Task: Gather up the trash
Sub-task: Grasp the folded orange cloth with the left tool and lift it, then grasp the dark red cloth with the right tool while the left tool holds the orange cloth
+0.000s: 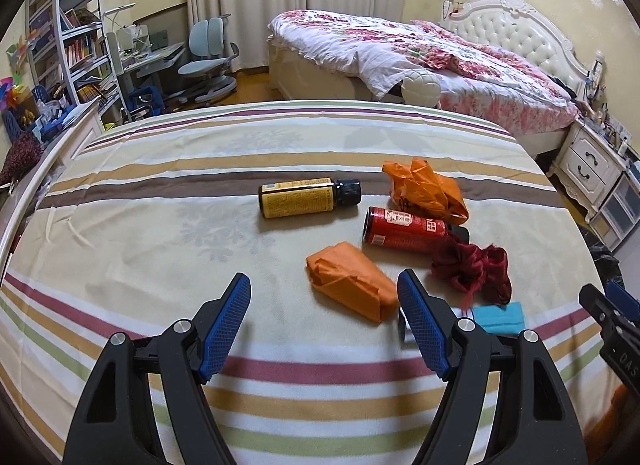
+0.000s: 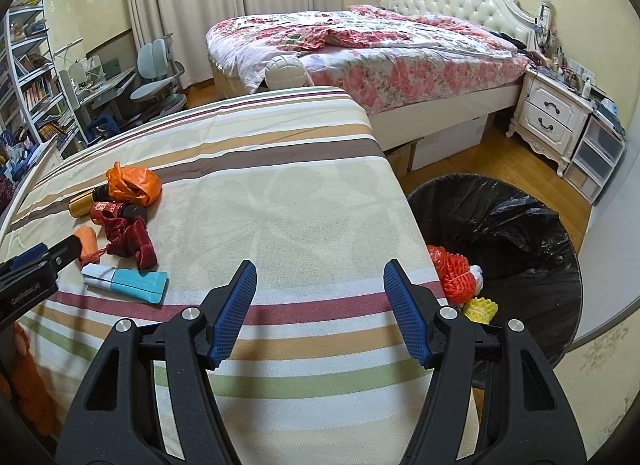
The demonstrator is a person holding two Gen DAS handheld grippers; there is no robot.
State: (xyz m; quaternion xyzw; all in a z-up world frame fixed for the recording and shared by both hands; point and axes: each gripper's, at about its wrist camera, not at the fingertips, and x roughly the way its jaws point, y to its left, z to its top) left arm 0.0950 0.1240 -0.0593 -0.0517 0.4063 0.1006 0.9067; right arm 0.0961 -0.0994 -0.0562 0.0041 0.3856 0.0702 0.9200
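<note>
**Left gripper lines up on the orange wad, bin waits off the right edge**

The left gripper [image 1: 324, 297] hangs over the striped table [image 1: 160, 225] with its 2 blue fingers spread wide and nothing between them. Just ahead, near its right finger, lies a folded orange paper wad [image 1: 348, 281]. Beyond that come a red bottle [image 1: 404, 229] lying on its side, a dark red ribbon tangle [image 1: 472, 269], a crumpled orange plastic bag [image 1: 424, 189] and a yellow-labelled bottle [image 1: 308, 197]; a teal tube [image 1: 500, 317] sits closer to the near edge.

The right gripper [image 2: 320, 289] is likewise spread and empty, held over bare cloth by the table's right edge. Off that edge stands a black-lined trash bin [image 2: 520, 225], with an orange net [image 2: 452, 269] and yellow scraps already inside.

This looks like the reach for another piece. The next move probably calls for the left gripper to ease forward and rightward, centre the wad between its fingers, then close.
</note>
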